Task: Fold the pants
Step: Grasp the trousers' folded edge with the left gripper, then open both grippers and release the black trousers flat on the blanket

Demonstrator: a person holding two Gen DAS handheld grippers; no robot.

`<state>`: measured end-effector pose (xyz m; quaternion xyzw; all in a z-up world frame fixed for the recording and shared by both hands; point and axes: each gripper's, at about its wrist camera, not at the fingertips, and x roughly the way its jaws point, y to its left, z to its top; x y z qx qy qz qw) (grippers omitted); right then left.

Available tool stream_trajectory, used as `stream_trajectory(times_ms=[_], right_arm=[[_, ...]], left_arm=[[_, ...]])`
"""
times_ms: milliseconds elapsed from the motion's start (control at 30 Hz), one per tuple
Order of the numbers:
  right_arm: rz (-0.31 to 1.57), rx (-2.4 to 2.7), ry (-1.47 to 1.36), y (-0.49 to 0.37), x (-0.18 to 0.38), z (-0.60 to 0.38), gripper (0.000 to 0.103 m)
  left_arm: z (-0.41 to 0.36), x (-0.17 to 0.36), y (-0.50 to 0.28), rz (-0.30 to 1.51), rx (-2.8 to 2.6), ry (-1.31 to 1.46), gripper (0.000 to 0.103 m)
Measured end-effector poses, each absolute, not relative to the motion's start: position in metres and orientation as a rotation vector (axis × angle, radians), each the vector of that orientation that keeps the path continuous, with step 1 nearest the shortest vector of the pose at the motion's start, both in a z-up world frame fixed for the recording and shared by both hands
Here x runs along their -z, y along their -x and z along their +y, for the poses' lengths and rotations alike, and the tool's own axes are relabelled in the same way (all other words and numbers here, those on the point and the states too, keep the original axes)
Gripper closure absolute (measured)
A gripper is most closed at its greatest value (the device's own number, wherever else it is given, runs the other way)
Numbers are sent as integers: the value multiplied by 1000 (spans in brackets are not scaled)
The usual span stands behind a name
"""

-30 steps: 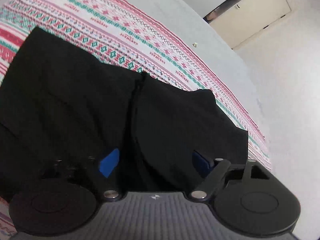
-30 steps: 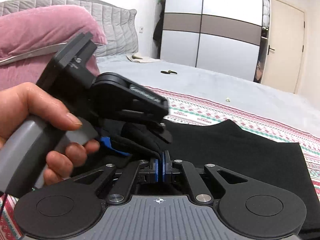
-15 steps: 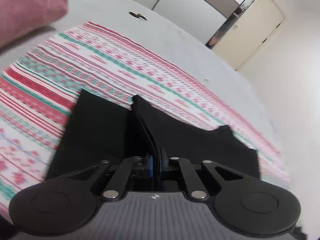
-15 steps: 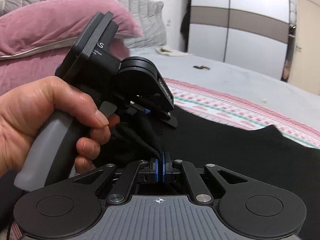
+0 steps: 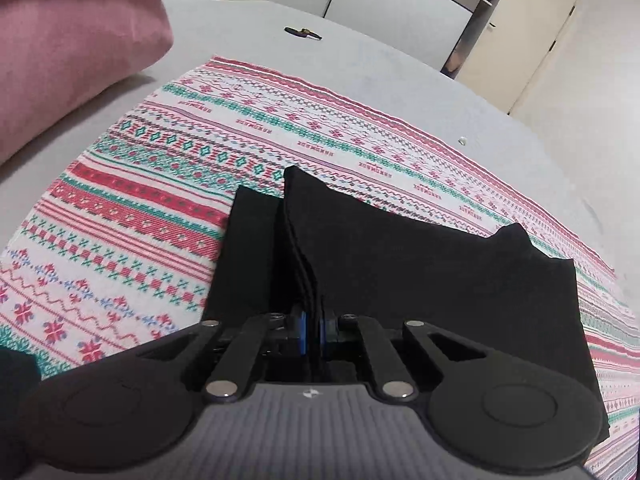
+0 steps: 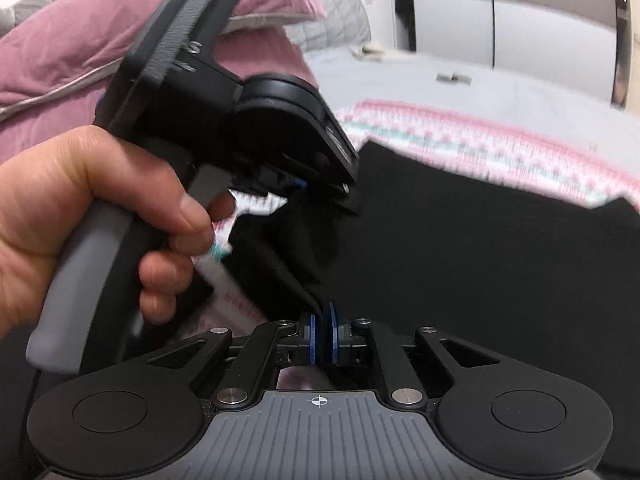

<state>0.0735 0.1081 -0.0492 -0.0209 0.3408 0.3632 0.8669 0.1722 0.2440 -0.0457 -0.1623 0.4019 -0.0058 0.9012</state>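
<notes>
Black, soft cloth is what both tools are dealing with: the pants [image 5: 420, 264] lie on a striped, patterned blanket [image 5: 160, 168] spread over the grey bed [image 5: 360, 64], with a pink pillow [image 5: 68, 40] off to one side. The left tool [image 5: 313, 332] has its blue pads drawn close together on a bunched edge of the pants, several layers of fabric standing up in a ridge right between them. The right tool [image 6: 321, 338] is likewise pinched on a thin strip of the black fabric that rises from its pads, and from its camera the person's left hand [image 6: 80, 216] is plain to see, wrapped round the grey handle of the other tool just above the cloth. To my eye this garment is light and limp, with no stiffness to hold a shape; it will sag and drape from whatever point is lifted, and the stacked layers could slide over one another or slip out of a shallow pinch. The sensible hold looks like the edge itself, both tools on the same hem or waistband and set apart, biting through all the layers so the fold carries over evenly. One corner further along the pants [image 5: 516, 236] already sticks up a little.
</notes>
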Motion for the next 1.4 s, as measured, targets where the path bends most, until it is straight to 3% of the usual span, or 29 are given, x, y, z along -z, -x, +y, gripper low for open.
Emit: stream_trajectory(times_ms=[233, 433, 600, 667, 733, 967, 1100, 1400], right_arm=[[768, -748, -95, -80, 30, -11, 78], [821, -447, -119, -107, 8, -154, 76], [762, -319, -242, -115, 16, -227, 76], [809, -286, -271, -121, 29, -232, 81], [787, -313, -231, -124, 27, -223, 95], [819, -359, -162, -128, 33, -210, 95], [941, -352, -119, -133, 55, -203, 96], [971, -344, 7, -113, 49, -192, 99]], left_arm=[[245, 42, -165, 840, -10, 297, 75], [233, 19, -158, 805, -77, 245, 69], [184, 2, -153, 771, -68, 208, 54], [153, 7, -152, 779, -45, 182, 53], [118, 16, -153, 803, -12, 147, 53], [41, 34, -152, 806, 35, 23, 53], [35, 52, -157, 862, -18, 24, 52], [47, 53, -148, 879, -75, 34, 52]])
